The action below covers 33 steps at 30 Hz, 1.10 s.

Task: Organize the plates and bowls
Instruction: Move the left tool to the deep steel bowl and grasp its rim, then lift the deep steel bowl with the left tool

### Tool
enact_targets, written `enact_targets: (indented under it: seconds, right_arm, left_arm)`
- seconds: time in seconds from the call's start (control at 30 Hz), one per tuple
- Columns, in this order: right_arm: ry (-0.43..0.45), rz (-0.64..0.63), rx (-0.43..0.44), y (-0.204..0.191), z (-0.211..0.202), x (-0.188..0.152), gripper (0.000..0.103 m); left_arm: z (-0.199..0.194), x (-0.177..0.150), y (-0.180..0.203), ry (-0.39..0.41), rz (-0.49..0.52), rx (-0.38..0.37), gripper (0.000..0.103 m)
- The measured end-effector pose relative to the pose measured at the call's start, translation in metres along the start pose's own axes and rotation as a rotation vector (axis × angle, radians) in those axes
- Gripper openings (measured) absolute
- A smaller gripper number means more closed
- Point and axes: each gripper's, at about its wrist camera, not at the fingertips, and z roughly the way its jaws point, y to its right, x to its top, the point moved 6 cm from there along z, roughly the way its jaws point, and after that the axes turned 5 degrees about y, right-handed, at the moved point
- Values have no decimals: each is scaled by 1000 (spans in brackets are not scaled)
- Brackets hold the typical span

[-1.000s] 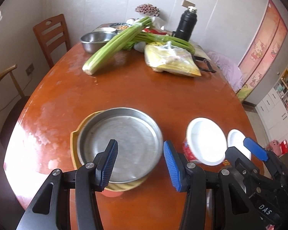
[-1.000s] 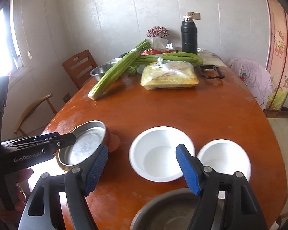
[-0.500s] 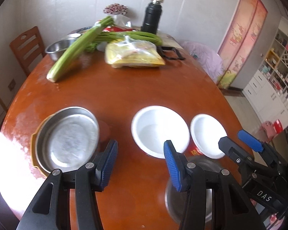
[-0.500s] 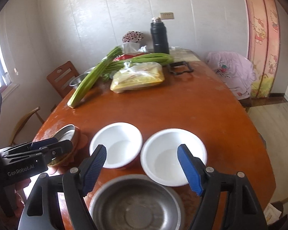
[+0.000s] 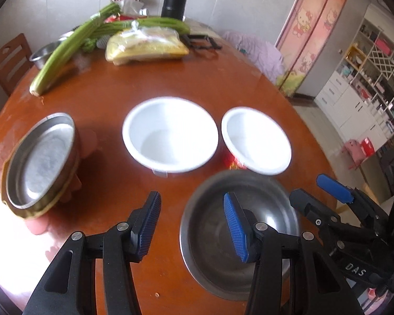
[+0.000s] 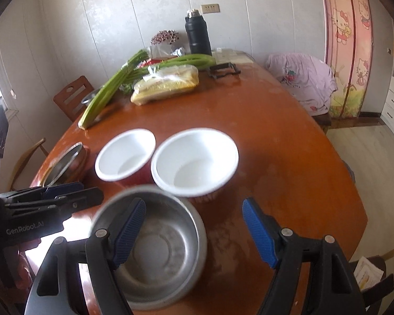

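Observation:
A steel bowl (image 5: 252, 239) sits near the table's front edge, also in the right wrist view (image 6: 160, 252). Behind it stand two white bowls with red outsides, a larger one (image 5: 170, 134) (image 6: 123, 155) and a smaller one (image 5: 256, 140) (image 6: 194, 162). At the left a steel plate (image 5: 39, 160) (image 6: 63, 168) rests on a yellow plate. My left gripper (image 5: 191, 225) is open and empty, its right finger over the steel bowl's left rim. My right gripper (image 6: 194, 233) is open and empty, its left finger over the steel bowl; it also shows in the left wrist view (image 5: 320, 191).
At the far end of the wooden table (image 5: 134, 84) lie celery stalks (image 5: 65, 52), a yellow bag (image 5: 147, 47), a black flask (image 5: 174, 0), a steel bowl (image 5: 43, 55) and a black frame (image 6: 223, 71). Chairs (image 6: 73, 99) stand on the left; a pink cloth (image 6: 302, 81) on the right.
Both grippers have swung right and pulled back toward the table's front. The steel bowl now lies under both of them; the steel plate has slid to the left of view.

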Motion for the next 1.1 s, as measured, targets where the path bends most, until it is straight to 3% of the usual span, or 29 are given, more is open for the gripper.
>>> enact_targets:
  seconds: [0.2, 0.4, 0.83, 1.1]
  right_arm:
    - [-30, 15, -13, 5, 7, -20, 76]
    - [-49, -4, -22, 5, 13, -34, 75]
    - [-74, -65, 0, -13, 23, -47, 54]
    - [-82, -80, 26, -22, 23, -48, 50]
  left_arm:
    - [17, -22, 12, -35, 36, 45, 51]
    - [26, -28, 12, -50, 31, 25, 51]
    - [33, -33, 13, -65, 31, 14, 49]
    - [34, -34, 10, -71, 32, 31, 41]
